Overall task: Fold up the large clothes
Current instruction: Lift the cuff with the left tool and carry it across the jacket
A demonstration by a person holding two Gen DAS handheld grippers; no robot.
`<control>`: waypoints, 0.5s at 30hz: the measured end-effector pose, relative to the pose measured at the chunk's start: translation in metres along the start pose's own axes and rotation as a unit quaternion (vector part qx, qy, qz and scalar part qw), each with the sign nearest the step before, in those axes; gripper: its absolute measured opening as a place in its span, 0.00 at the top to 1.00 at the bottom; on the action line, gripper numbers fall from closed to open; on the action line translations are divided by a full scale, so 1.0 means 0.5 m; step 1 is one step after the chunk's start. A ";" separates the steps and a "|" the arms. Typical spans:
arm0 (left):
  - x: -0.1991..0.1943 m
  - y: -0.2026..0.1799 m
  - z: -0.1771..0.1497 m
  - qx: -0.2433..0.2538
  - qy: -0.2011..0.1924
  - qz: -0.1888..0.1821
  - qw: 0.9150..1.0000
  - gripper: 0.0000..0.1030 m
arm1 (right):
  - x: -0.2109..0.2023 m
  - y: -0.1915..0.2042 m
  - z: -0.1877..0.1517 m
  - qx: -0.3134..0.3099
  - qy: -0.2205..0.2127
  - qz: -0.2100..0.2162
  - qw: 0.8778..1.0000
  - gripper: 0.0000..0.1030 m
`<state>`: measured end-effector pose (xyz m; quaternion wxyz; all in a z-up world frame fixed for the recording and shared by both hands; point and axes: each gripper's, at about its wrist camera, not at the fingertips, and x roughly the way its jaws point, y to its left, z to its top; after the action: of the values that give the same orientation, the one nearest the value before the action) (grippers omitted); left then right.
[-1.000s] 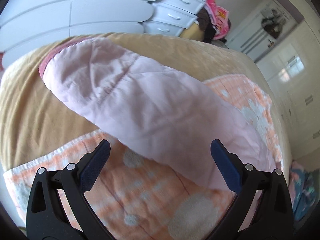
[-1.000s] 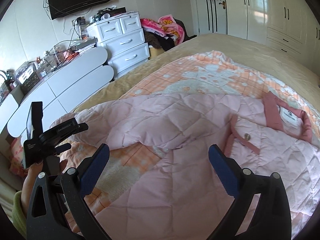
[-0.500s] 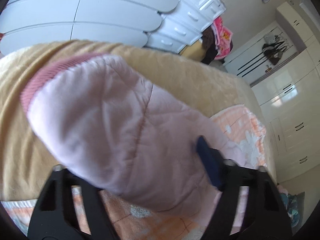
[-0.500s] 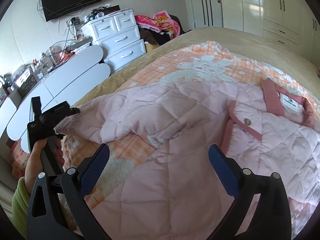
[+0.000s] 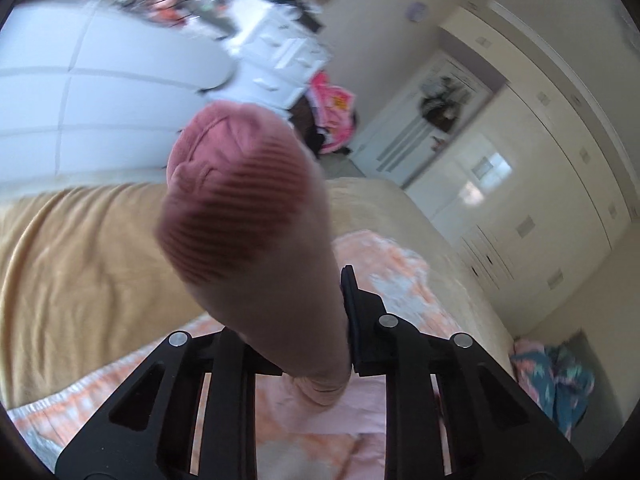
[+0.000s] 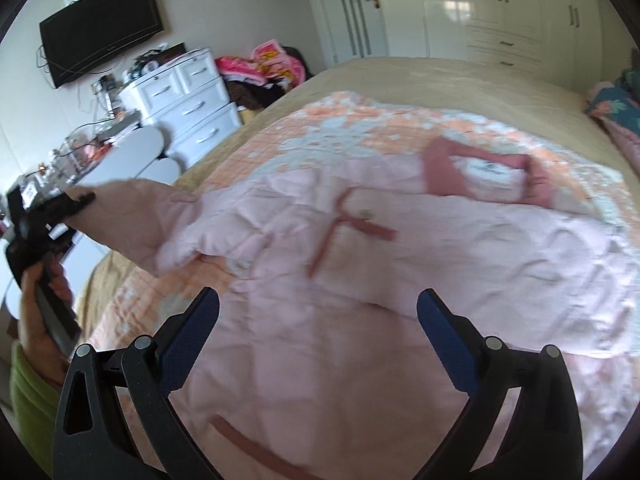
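A pale pink quilted jacket (image 6: pixel 360 264) with darker pink trim lies spread on an orange and white blanket (image 6: pixel 360 128) on the bed. My left gripper (image 5: pixel 296 328) is shut on the jacket's sleeve (image 5: pixel 264 248); the ribbed dark pink cuff (image 5: pixel 236 184) sticks up in front of the camera. In the right wrist view the left gripper (image 6: pixel 76 200) holds the sleeve (image 6: pixel 136 220) lifted at the bed's left side. My right gripper (image 6: pixel 318 320) is open and empty above the jacket's lower body.
A tan bed sheet (image 5: pixel 80 264) surrounds the blanket. White curved furniture (image 5: pixel 100 92) and a white drawer unit (image 6: pixel 188 100) stand left of the bed. White wardrobes (image 6: pixel 520 12) line the far wall. A dark patterned cloth (image 6: pixel 616 104) lies at the bed's right.
My left gripper closed on the sleeve near its cuff and lifted it off the bed. My right gripper stayed open and shifted slightly over the jacket.
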<state>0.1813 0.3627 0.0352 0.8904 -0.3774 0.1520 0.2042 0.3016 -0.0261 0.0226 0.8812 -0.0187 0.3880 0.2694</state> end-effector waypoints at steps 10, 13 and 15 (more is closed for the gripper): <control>-0.045 -0.276 -0.003 0.114 0.009 -0.068 0.991 0.90 | -0.128 -0.080 -0.043 0.049 -0.041 -0.010 0.998 0.04; -0.076 -0.338 -0.006 0.141 0.003 -0.083 0.987 0.90 | -0.165 -0.101 -0.050 0.058 -0.054 -0.013 0.997 0.04; -0.087 -0.366 -0.006 0.149 0.003 -0.095 0.984 0.90 | -0.184 -0.113 -0.056 0.065 -0.063 -0.011 0.996 0.04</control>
<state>0.2306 0.2341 0.1633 0.9513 -0.2543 0.1472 0.0929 0.2597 -0.1236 0.0570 0.9060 0.0514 0.3484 0.2347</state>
